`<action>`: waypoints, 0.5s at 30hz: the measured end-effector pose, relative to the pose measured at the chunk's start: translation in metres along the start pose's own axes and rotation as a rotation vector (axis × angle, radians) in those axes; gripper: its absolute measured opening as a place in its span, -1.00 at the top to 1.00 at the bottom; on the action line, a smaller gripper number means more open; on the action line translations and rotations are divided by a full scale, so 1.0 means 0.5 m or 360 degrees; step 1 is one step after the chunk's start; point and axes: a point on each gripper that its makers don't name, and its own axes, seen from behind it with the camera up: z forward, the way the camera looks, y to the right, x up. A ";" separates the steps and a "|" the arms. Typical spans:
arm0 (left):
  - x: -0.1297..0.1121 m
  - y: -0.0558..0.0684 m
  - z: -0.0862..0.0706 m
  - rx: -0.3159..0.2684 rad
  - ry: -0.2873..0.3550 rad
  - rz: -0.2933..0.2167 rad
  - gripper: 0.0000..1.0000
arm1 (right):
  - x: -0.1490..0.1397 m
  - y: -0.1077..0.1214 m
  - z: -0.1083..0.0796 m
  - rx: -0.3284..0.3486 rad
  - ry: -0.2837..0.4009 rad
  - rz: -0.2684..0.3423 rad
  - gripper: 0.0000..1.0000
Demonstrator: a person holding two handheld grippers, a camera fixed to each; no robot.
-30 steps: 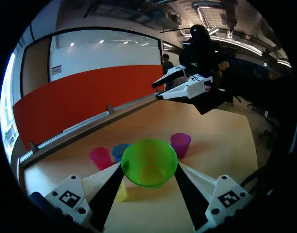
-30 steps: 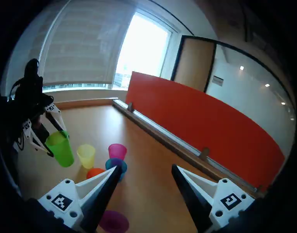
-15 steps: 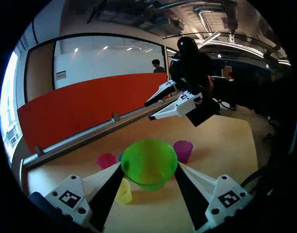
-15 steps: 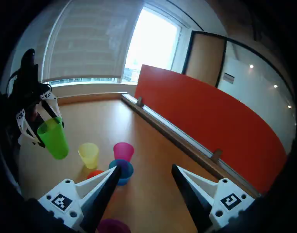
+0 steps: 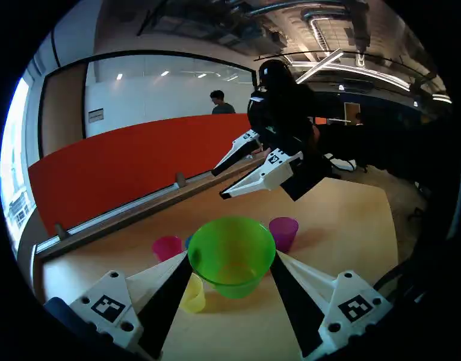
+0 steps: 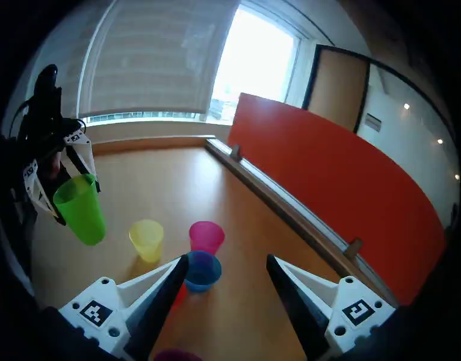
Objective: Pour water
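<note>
**Green cup in hand, pour not yet begun**

The left gripper (image 5: 230, 257) is clamping the green plastic cup (image 5: 232, 268), one finger pressing on each side of its wall just under the rim. It is holding the cup roughly upright, raised off the wooden bench (image 5: 345, 216). In the right gripper view the green cup is hanging well apart from the blue cup (image 6: 202, 271). Whether water is sitting inside it cannot be told through the tinted wall.

The right gripper (image 6: 225, 260) is hovering wide open with nothing between its fingers, its tips just beside the blue cup. The magenta cup (image 6: 206, 236) is standing just beyond the blue cup, and the yellow cup (image 6: 146, 239) is standing near the blue cup, between it and the green cup.

Judging by this, the pickup is looking finished and the pour itself is waiting. No stream is falling and no cup is tipping. The green cup is needing to travel over a receiving cup and tilt, and which cup is meant to receive is not evident.
</note>
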 end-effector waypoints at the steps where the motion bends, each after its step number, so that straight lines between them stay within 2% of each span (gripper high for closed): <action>1: 0.001 0.000 -0.001 0.0001 0.0001 0.0000 -0.74 | -0.002 -0.003 0.006 0.0010 -0.0009 -0.0002 -1.00; 15: 0.004 -0.005 -0.006 0.0012 0.0013 -0.0002 -0.74 | -0.037 -0.029 0.077 0.0132 -0.0144 -0.0025 -1.00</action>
